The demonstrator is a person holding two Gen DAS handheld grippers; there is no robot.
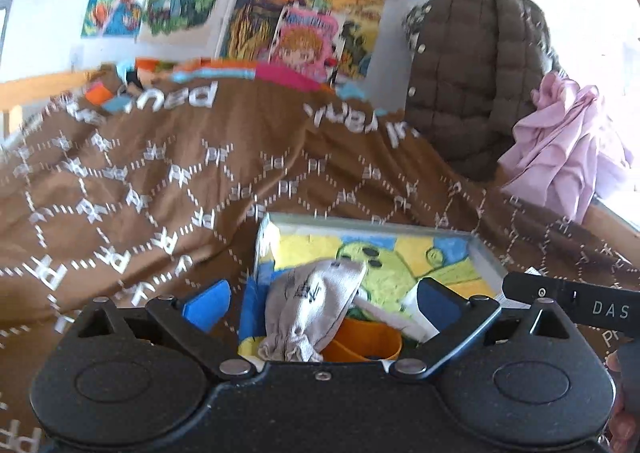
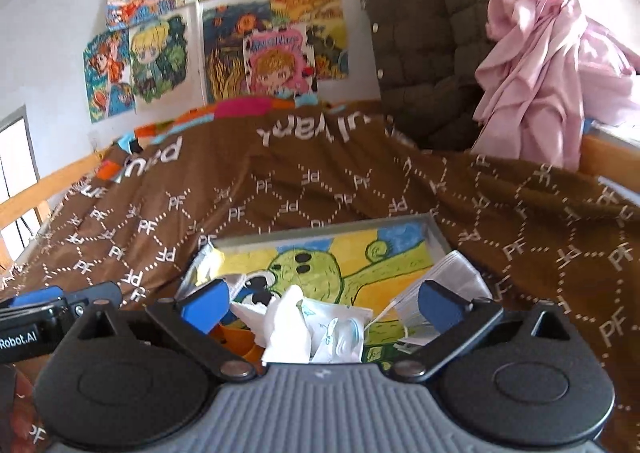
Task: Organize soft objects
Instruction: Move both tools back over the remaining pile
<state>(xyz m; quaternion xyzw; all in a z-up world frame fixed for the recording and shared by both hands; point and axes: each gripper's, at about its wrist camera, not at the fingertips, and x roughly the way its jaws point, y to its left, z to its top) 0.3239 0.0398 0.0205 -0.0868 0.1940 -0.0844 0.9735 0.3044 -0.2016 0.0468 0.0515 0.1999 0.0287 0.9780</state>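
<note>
A: Where do you stand with the soft things?

B: Both your grippers are spread wide and hold nothing. In your left gripper [image 1: 320, 303] the jaws stand far apart, and the grey sock [image 1: 310, 311] lies loose between them, just ahead, touching neither pad. It rests partly over the rim of an orange bowl [image 1: 366, 341], on the painted tray [image 1: 452, 231].

A: And your right side?

B: Your right gripper [image 2: 322, 303] is just as wide. The crumpled white tissue [image 2: 286, 323] and a wrinkled printed packet [image 2: 340, 329] sit between its jaws, close in front, free of the pads. A stack of face masks [image 2: 454, 273] lies just beyond the right-hand jaw, on the same tray.

A: So how far along are you?

B: By my reading, the small items are gathered on the tray, which sits on the brown blanket [image 2: 520, 213]. The sock is only half in the bowl, and the tissue heap looks unsorted. The pink cloth [image 2: 532, 73] well past your jaws remains bunched, if that counts.
</note>
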